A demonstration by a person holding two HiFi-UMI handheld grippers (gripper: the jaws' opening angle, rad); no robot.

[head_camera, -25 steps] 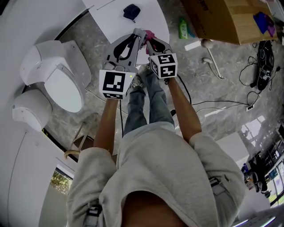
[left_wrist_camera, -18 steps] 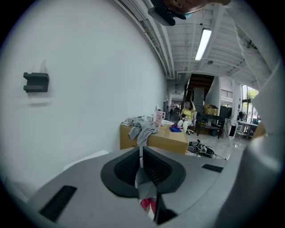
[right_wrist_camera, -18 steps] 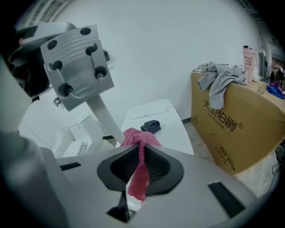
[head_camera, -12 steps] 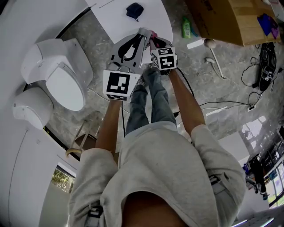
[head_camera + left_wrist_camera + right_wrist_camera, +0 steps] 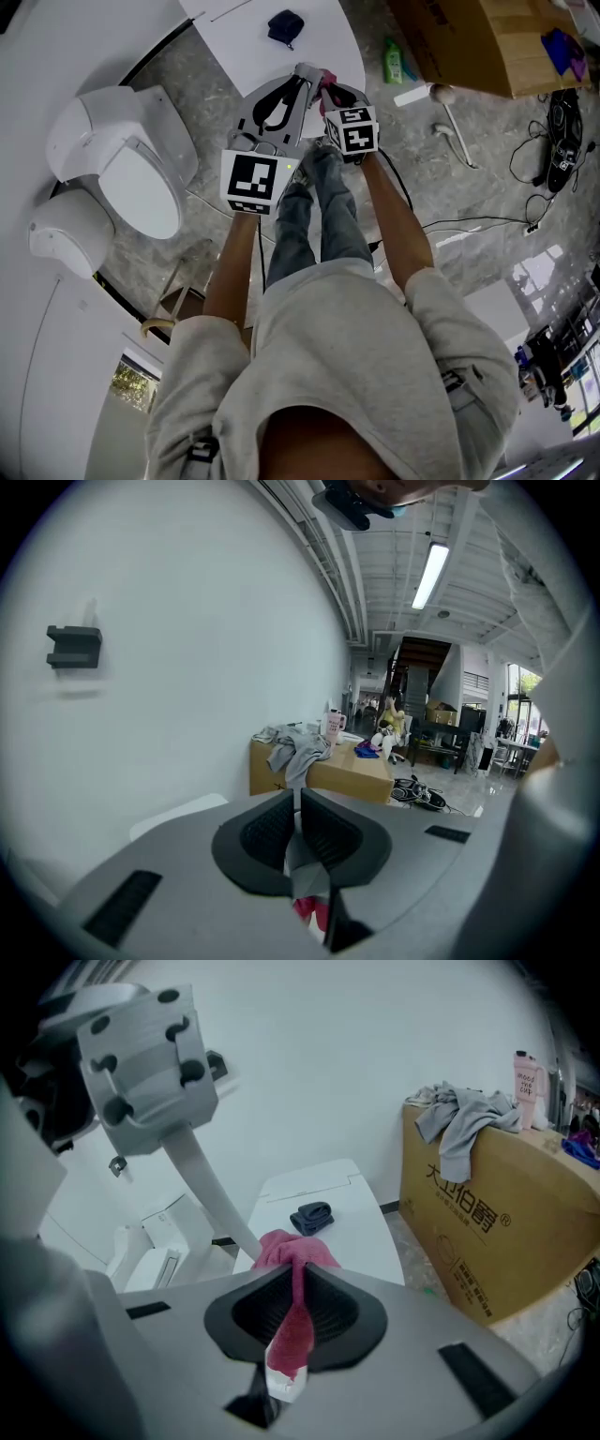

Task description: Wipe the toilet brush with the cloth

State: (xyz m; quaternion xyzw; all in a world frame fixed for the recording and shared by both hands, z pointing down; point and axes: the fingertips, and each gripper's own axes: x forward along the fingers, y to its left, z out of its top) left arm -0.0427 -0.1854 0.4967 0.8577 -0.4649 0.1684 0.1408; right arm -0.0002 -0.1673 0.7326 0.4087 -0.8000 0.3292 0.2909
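wiping is in hand: my left gripper [image 5: 297,799] jaws clamp the toilet brush [image 5: 211,1194] by its handle, and my right gripper [image 5: 298,1279] jaws pinch the pink cloth [image 5: 292,1252] against it. next i'd likely slide the cloth along the handle.

We count two grippers, the left gripper [image 5: 302,71] and the right gripper [image 5: 325,82]. There is one toilet brush [image 5: 211,1190] in the left gripper and one pink cloth [image 5: 295,1251] in the right gripper. Left of the left gripper is one toilet [image 5: 122,159]. Beyond the gripper tips is one white surface [image 5: 234,37] carrying one dark folded cloth [image 5: 285,24]. Right of the right gripper are one cardboard box [image 5: 469,42], one grey garment [image 5: 464,1115], one pink cup [image 5: 523,1074] and one green bottle [image 5: 394,58].
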